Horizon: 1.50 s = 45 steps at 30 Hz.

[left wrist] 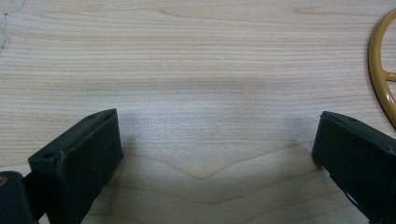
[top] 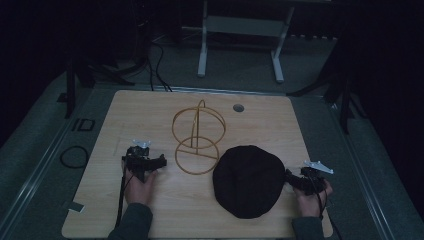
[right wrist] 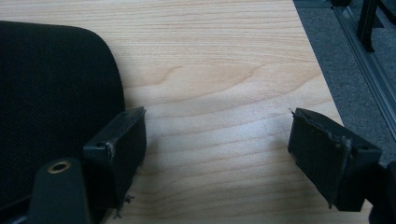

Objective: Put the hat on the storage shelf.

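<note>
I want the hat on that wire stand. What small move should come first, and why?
Probably slide the right gripper toward the hat so its open jaws straddle the brim. It sits at the hat's right edge, holding nothing; in the right gripper view the fabric lies just outside one jaw. The left gripper, also open, rests beside the stand and could steady it.

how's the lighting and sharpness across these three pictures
High view: dim, dark surroundings, the black fabric cap a detail-less blob. Left gripper view: bright, soft shadow on the pale wooden table between open jaws. Right gripper view: sharp wood grain, cap weave visible.
</note>
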{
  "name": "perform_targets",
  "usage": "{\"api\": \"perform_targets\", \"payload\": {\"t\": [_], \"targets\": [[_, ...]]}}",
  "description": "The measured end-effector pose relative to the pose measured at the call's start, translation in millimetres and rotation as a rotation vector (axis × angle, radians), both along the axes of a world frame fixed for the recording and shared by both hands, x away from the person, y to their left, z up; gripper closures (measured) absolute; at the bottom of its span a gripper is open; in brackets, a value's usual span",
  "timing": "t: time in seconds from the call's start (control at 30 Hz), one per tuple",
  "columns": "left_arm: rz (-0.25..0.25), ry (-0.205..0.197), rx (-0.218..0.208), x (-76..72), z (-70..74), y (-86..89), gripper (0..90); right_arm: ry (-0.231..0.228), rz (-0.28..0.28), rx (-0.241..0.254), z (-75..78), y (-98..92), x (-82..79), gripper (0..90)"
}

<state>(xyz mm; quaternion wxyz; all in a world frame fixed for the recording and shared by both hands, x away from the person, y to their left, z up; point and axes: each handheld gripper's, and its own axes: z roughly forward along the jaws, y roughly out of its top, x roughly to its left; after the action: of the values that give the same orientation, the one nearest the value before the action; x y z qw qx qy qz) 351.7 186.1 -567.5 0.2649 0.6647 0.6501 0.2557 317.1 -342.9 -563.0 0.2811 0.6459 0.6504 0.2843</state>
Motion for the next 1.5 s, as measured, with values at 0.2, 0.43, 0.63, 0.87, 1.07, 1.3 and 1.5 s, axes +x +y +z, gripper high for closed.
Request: {"api": "perform_targets", "payload": {"t": [0.2, 0.43, 0.63, 0.87, 1.07, 1.3, 1.5], "targets": [[0.0, 0.0, 0.0, 0.0, 0.0, 0.0, 1.2, 0.001, 0.004, -0.001, -0.1, 0.0, 0.1, 18.5], [0.0, 0.0, 0.0, 0.0, 0.0, 0.0, 1.1, 0.027, 0.044, -0.005, 3.9, -1.4, -1.7, 27.6], [0.001, 0.0, 0.0, 0.0, 0.0, 0.0, 1.2, 0.035, 0.105, -0.012, 12.7, 2.4, -7.5, 40.9], [0.0, 0.0, 0.0, 0.0, 0.0, 0.0, 1.2, 0.04, 0.184, 0.004, 28.4, 4.2, -14.7, 42.4], [0.0, 0.0, 0.0, 0.0, 0.0, -0.1, 1.2, 0.037, 0.243, 0.004, 43.2, 10.9, -20.5, 40.4], [0.0, 0.0, 0.0, 0.0, 0.0, 0.0, 1.2, 0.017, 0.283, -0.022, 60.5, 20.0, -25.4, 37.8], [0.0, 0.0, 0.0, 0.0, 0.0, 0.0, 1.2, -0.001, 0.33, -0.034, 77.9, 30.9, -29.1, 33.3]]}}
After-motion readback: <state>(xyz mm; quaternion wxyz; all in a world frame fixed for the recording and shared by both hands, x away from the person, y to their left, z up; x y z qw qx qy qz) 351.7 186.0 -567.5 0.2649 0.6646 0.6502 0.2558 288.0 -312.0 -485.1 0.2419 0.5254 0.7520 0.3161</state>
